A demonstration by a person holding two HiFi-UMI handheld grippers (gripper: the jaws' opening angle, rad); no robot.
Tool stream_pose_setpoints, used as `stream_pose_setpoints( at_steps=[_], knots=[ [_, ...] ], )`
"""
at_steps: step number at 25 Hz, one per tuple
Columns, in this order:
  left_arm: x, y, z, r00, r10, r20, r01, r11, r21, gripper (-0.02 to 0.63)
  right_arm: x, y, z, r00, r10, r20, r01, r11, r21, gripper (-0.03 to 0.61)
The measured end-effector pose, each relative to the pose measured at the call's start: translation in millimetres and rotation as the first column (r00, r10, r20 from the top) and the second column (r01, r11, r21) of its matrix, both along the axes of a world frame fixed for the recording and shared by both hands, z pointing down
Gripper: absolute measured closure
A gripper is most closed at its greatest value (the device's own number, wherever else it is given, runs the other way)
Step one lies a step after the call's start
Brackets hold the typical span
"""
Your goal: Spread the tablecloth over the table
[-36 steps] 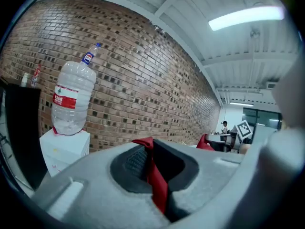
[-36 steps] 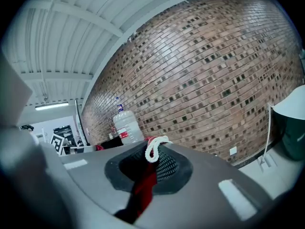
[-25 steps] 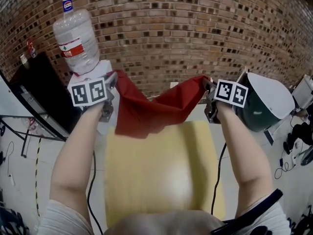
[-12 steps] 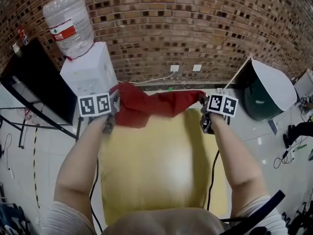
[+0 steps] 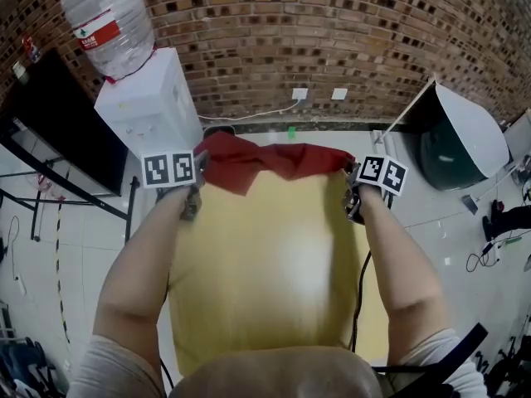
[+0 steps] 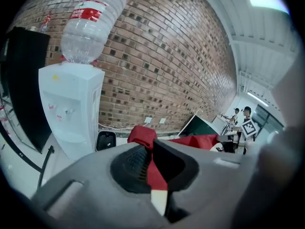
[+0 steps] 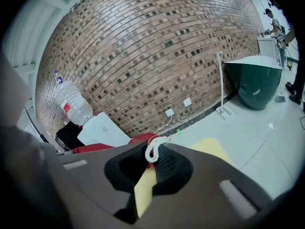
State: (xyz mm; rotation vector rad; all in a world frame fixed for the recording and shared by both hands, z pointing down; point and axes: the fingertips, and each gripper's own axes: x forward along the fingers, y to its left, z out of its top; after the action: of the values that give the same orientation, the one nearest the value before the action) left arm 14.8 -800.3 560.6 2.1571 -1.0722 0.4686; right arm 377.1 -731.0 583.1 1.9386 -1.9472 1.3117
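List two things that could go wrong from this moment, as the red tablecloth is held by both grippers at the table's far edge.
The tablecloth is bunched at the far edge while most of the table is bare; released now, it might slide off the far side. The right gripper pinches only a small corner with a white loop, which may slip free.

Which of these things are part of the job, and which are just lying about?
Job: tablecloth, table, left gripper and right gripper, both shut on the tablecloth.
Lying about: water dispenser, green tub, wall sockets.
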Motion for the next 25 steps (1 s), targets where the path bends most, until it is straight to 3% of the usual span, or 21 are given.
stream_pose_setpoints(
  at_steps=[5,8,12,25],
  knots=[
    [16,0,18,1.0,0.027,0.017,-0.027,1.0,-0.009,0.604,18,6,10,0.999,0.035,0.015,-0.035,0.999,-0.018,0.572],
    [9,-4,22,1.0,-0.005,0.015,0.005,1.0,-0.009,0.604,22,6,13,0.999,0.035,0.022,-0.035,0.999,-0.019,0.572],
    [-18,-1,38,0.997,-0.078,0.026,0.08,0.994,-0.075,0.604,21,5,12,1.0,0.026,0.005,-0.026,1.0,-0.011,0.572],
    [-73,-1,-42,0.984,-0.179,-0.027,0.18,0.981,0.076,0.604,38,-6,-68,0.998,0.047,-0.053,-0.043,0.996,0.078,0.572]
  ],
)
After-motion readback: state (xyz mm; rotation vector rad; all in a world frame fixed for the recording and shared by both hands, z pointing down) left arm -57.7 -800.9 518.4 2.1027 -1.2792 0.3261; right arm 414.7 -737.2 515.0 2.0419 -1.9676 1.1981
